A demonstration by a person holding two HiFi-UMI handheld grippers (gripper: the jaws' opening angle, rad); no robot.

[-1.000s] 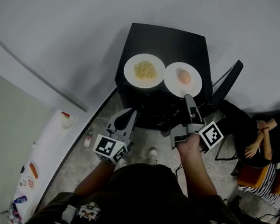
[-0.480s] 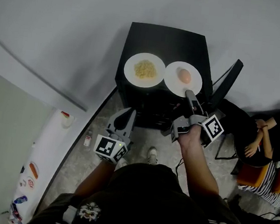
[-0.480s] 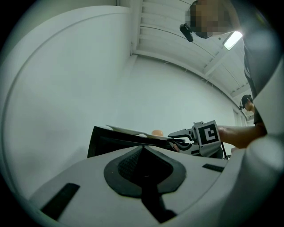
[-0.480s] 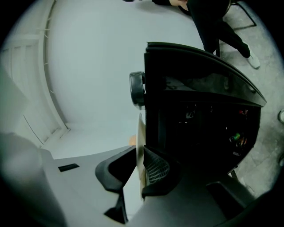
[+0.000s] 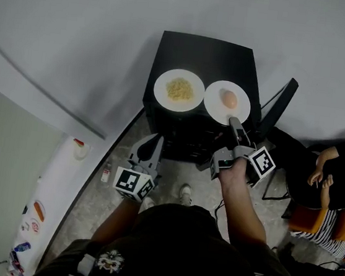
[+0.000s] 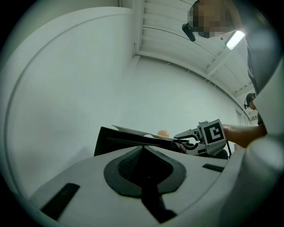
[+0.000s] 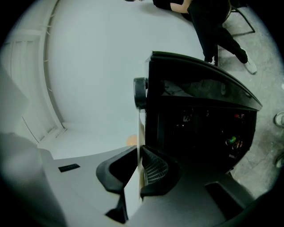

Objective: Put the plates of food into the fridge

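Note:
Two white plates stand side by side on a small black table [image 5: 202, 51]. The left plate [image 5: 161, 90] holds pale noodles [image 5: 179, 89]; the right plate [image 5: 213, 103] holds one orange-brown lump of food [image 5: 229, 99]. My right gripper [image 5: 233, 121] has just been closing and is shut on the near rim of the right plate. In the right gripper view that rim [image 7: 140, 133] runs edge-on between the pads [image 7: 153, 170]. My left gripper [image 5: 155, 139] is shut and holds nothing, lower down in front of the table's left corner. From the left gripper view the plate [image 6: 133, 131] and right gripper [image 6: 186, 141] show.
A white fridge door [image 5: 46, 200] with stickers stands at the lower left. A black panel [image 5: 279, 107] leans by the table's right side. A seated person [image 5: 330, 178] is at the far right. A plain grey wall lies behind the table.
The right gripper has moved forward to the right plate and closed on its near rim. The left gripper has barely moved. The seated person at the right shifted an arm.

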